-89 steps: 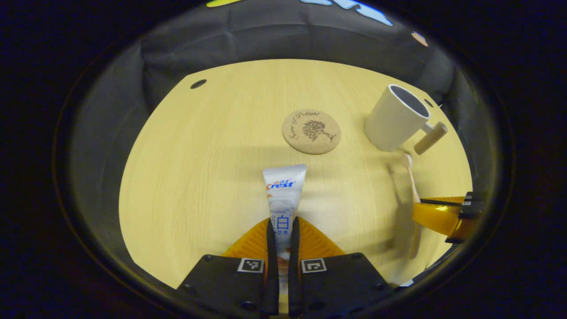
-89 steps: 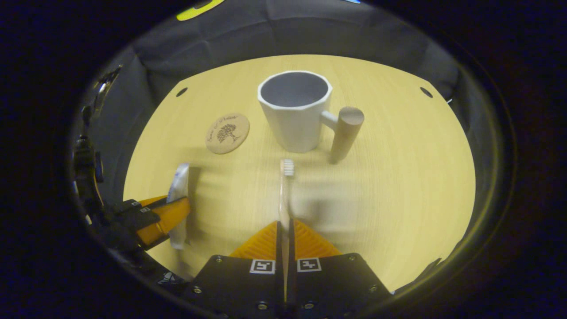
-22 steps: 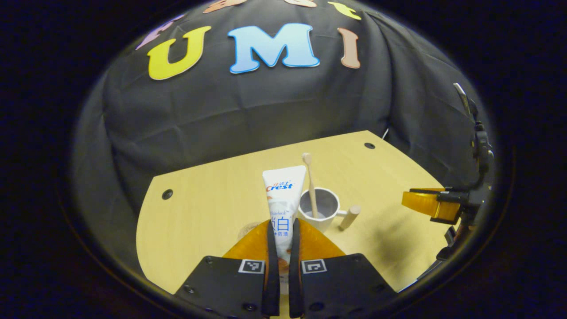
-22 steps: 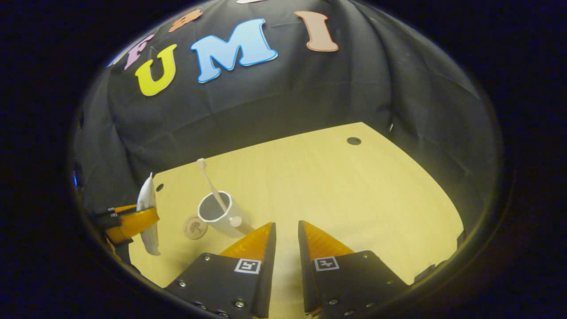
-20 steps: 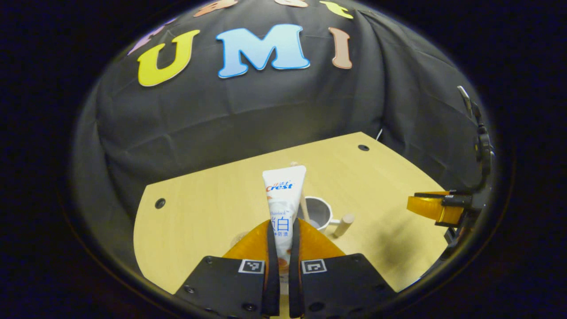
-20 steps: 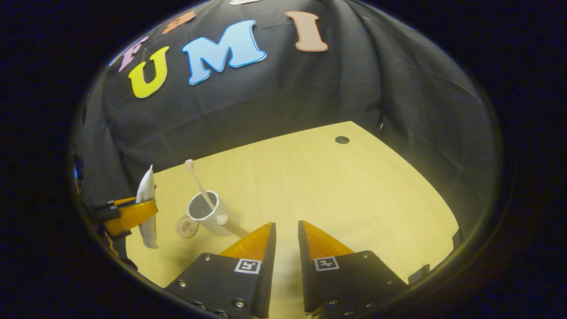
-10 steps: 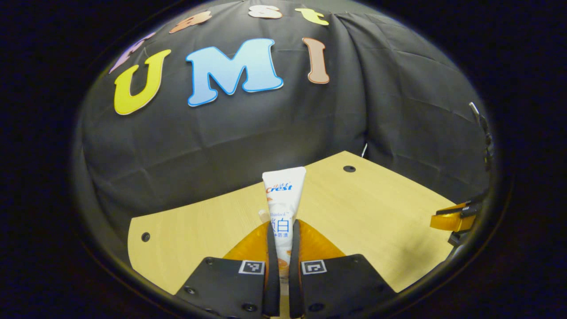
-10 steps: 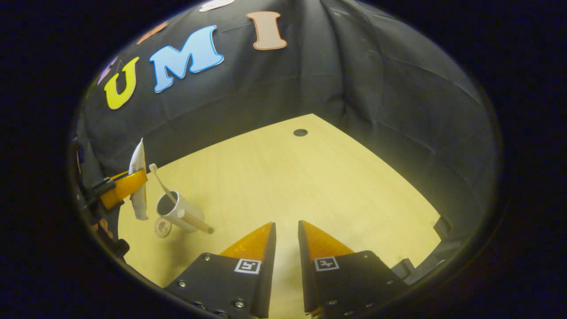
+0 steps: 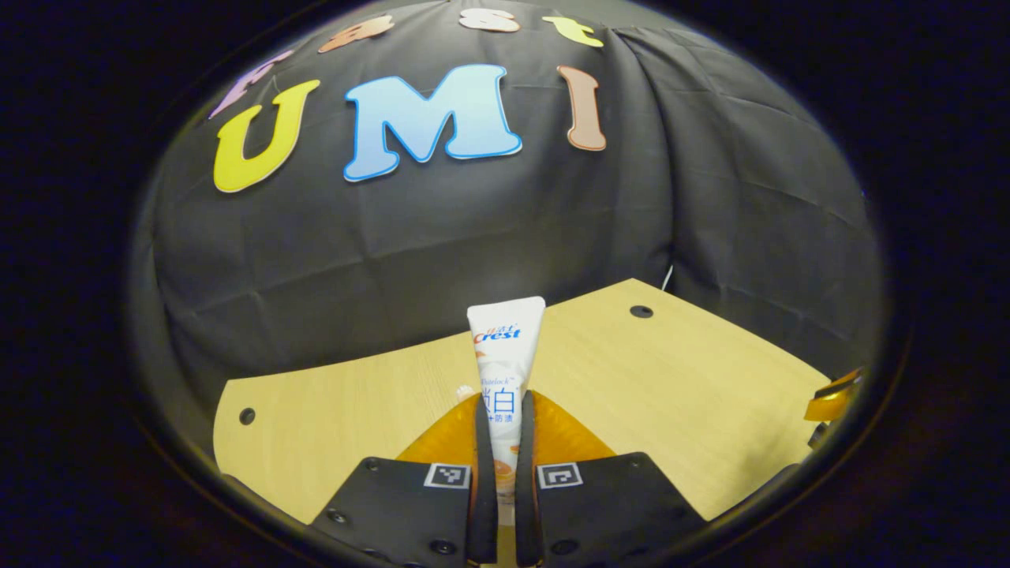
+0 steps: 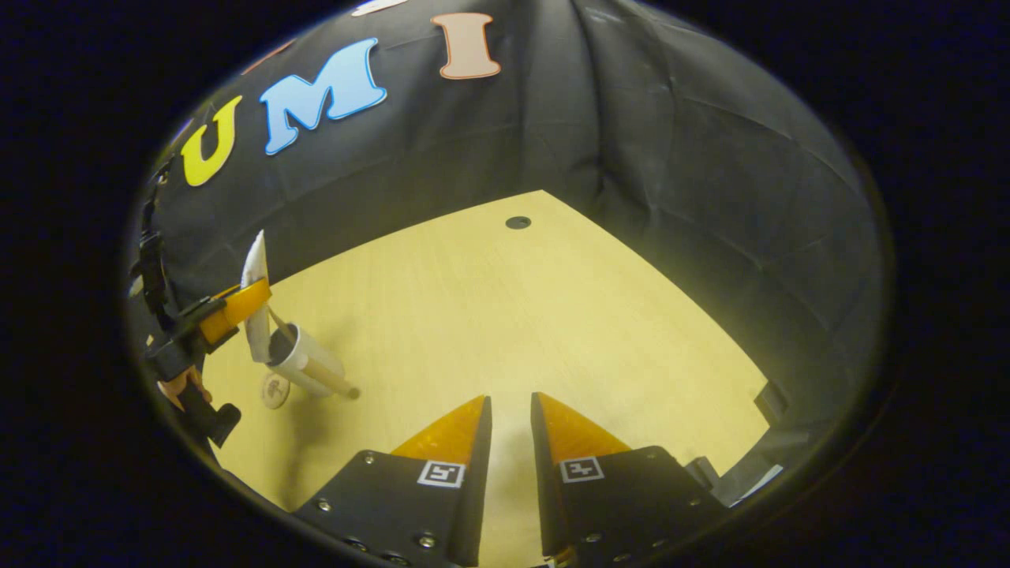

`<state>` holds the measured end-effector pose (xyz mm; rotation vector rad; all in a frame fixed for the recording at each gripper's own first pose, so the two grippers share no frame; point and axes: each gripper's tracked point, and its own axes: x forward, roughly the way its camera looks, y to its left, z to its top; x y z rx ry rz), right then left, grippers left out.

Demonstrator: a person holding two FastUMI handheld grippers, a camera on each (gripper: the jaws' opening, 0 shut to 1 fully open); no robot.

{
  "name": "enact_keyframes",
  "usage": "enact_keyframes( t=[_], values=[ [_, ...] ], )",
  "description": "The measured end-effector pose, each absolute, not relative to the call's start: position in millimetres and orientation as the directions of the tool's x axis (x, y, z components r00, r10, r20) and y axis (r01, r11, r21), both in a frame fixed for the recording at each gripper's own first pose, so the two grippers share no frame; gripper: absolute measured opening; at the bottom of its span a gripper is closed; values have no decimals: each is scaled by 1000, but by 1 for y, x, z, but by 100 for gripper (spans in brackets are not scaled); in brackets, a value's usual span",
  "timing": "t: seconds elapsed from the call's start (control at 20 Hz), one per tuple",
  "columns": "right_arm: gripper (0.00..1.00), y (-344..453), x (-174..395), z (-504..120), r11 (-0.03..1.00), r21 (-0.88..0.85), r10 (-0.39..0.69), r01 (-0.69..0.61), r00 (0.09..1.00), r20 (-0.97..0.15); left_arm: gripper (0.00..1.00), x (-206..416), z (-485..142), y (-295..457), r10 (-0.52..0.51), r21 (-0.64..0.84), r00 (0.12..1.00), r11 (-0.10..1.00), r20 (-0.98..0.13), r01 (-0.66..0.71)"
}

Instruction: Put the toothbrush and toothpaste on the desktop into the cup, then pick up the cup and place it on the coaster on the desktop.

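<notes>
While the left gripper [image 9: 505,410] clamps the toothpaste [image 9: 505,355] between both fingers, the tube stands upright, its long axis running straight out ahead of the fingertips. In the right gripper view that same left gripper [image 10: 237,308] hangs just above the cup [image 10: 304,361], the tube's lower end at the cup's mouth; whether it is already inside the rim I cannot tell. So the cup lies directly beneath the held tube, and the coming move looks like a straight lowering along the tube's axis, then a release. A toothbrush [image 10: 278,322] leans in the cup just beside the tube. The coaster [image 10: 275,390] lies on the bench [image 10: 505,315] close to the cup's base. The right gripper [image 10: 510,414], fingers slightly apart and holding nothing, hovers well off to the cup's right, so the left is nearer.
</notes>
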<state>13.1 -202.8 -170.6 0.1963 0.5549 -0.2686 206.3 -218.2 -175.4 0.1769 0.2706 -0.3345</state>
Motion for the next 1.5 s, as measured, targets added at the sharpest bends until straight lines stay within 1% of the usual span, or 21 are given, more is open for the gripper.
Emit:
enact_keyframes(
  t=[0.05, 0.1, 0.15, 0.2, 0.25, 0.3, 0.35, 0.5, 0.55, 0.6, 0.7, 0.75, 0.8, 0.85, 0.9, 0.95, 1.05, 1.15, 1.35, 1.5],
  values=[
    [29, -203, 13, -171, 948, 107, -196, 300, 815, -546, 16, 208, -178, -218, -293, 134, 912, 930, -286, 341],
    [29, -204, 13, -171, 949, 103, -196, 298, 813, -548, 19, 210, -181, -219, -294, 138, 912, 929, -287, 343],
    [29, -204, 14, -170, 950, 100, -195, 295, 813, -548, 25, 209, -183, -220, -289, 140, 913, 930, -286, 339],
    [29, -203, 16, -170, 952, 99, -192, 291, 814, -548, 25, 207, -183, -218, -282, 141, 916, 933, -287, 331],
    [29, -202, 17, -170, 953, 98, -188, 287, 814, -549, 30, 205, -182, -218, -288, 135, 917, 933, -276, 334],
    [29, -201, 19, -170, 955, 97, -184, 281, 815, -549, 30, 204, -180, -220, -288, 133, 918, 934, -271, 332],
    [29, -199, 19, -170, 957, 96, -179, 275, 815, -551, 42, 203, -177, -218, -273, 140, 926, 938, -261, 316],
    [29, -189, 23, -168, 964, 94, -158, 249, 819, -551, 58, 198, -166, -215, -268, 152, 934, 939, -237, 308],
    [29, -187, 24, -169, 967, 92, -150, 239, 820, -552, 52, 196, -162, -214, -264, 155, 937, 940, -228, 303],
    [29, -182, 26, -168, 970, 92, -139, 226, 823, -551, 52, 193, -157, -211, -259, 155, 941, 943, -218, 296],
    [29, -169, 32, -165, 977, 94, -109, 190, 831, -546, 55, 185, -153, -207, -257, 141, 943, 947, -211, 290],
    [29, -162, 33, -163, 982, 98, -84, 162, 835, -543, 60, 179, -151, -203, -255, 130, 944, 950, -208, 285],
    [29, -153, 35, -161, 986, 100, -57, 132, 839, -541, 58, 174, -149, -200, -253, 118, 944, 952, -210, 282],
    [29, -143, 40, -160, 990, 101, -28, 98, 841, -540, 64, 167, -149, -195, -252, 108, 943, 954, -217, 279],
    [29, -133, 46, -157, 993, 97, 1, 61, 842, -540, 63, 160, -150, -189, -245, 100, 944, 957, -223, 272],
    [29, -122, 50, -157, 995, 94, 34, 20, 841, -540, 65, 155, -151, -181, -235, 95, 945, 960, -228, 262],
    [29, -101, 57, -155, 994, 94, 104, -62, 831, -546, 65, 146, -151, -161, -206, 86, 949, 969, -238, 231],
    [29, -81, 64, -155, 986, 100, 167, -134, 816, -553, 67, 138, -155, -141, -173, 82, 952, 977, -253, 199],
    [29, -54, 78, -159, 969, 84, 238, -232, 786, -571, 67, 122, -163, -98, -100, 84, 955, 988, -279, 128],
    [29, -41, 90, -163, 957, 63, 264, -282, 762, -591, 66, 109, -168, -75, -58, 78, 952, 993, -299, 85]
  ],
)
